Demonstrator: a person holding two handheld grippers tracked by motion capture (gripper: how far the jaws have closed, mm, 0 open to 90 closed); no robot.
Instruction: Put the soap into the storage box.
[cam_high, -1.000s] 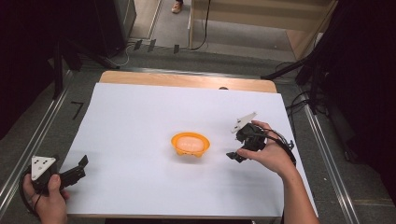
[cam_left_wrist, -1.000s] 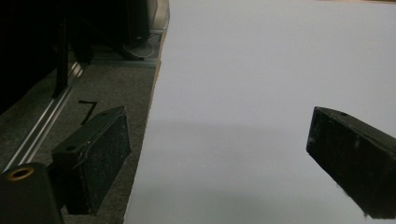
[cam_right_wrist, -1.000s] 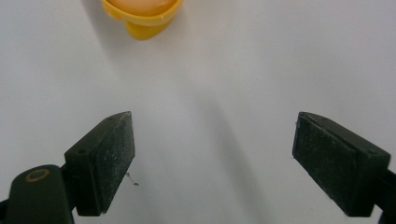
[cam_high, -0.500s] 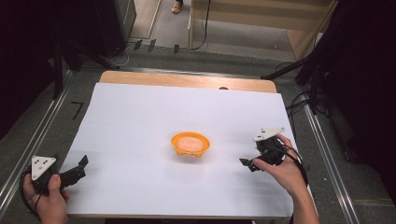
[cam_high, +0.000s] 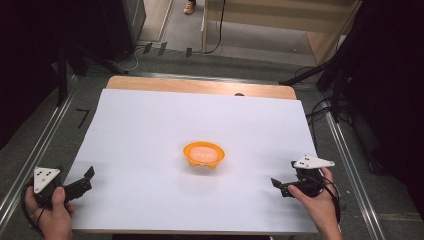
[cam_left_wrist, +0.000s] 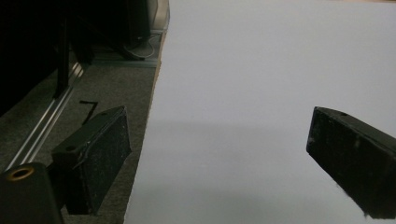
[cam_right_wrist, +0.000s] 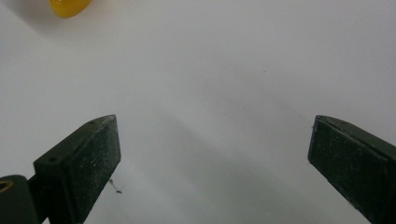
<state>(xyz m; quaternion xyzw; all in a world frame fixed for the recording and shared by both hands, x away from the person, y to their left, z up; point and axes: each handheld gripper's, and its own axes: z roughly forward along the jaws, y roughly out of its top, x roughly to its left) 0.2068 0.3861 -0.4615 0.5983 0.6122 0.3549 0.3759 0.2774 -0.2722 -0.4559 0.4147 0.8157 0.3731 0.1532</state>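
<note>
So, from the high view, the bowl (cam_high: 203, 154) sits in the middle of the white sheet (cam_high: 150, 130), with something pale inside it. My right gripper (cam_high: 281, 186) is near the sheet's right corner on my side, well apart from the bowl, and its jaws have just been opening with nothing between them. My left gripper (cam_high: 85, 181) rests at the left edge on my side, also well apart from the bowl, jaws spread.

Next, the left gripper view: both black jaws stand wide, with only bare sheet (cam_left_wrist: 261, 93) between them and dark floor (cam_left_wrist: 93, 88) to the side.

Last, the right gripper view: the jaws stand wide and empty over the sheet (cam_right_wrist: 224, 93). A bit of the yellow bowl (cam_right_wrist: 69, 6) peeks in at the top left, far ahead of the jaws.

I think the bowl step is finished and both hands are pulled back to rest. If more work comes, I would need to reach back toward the middle.
</note>
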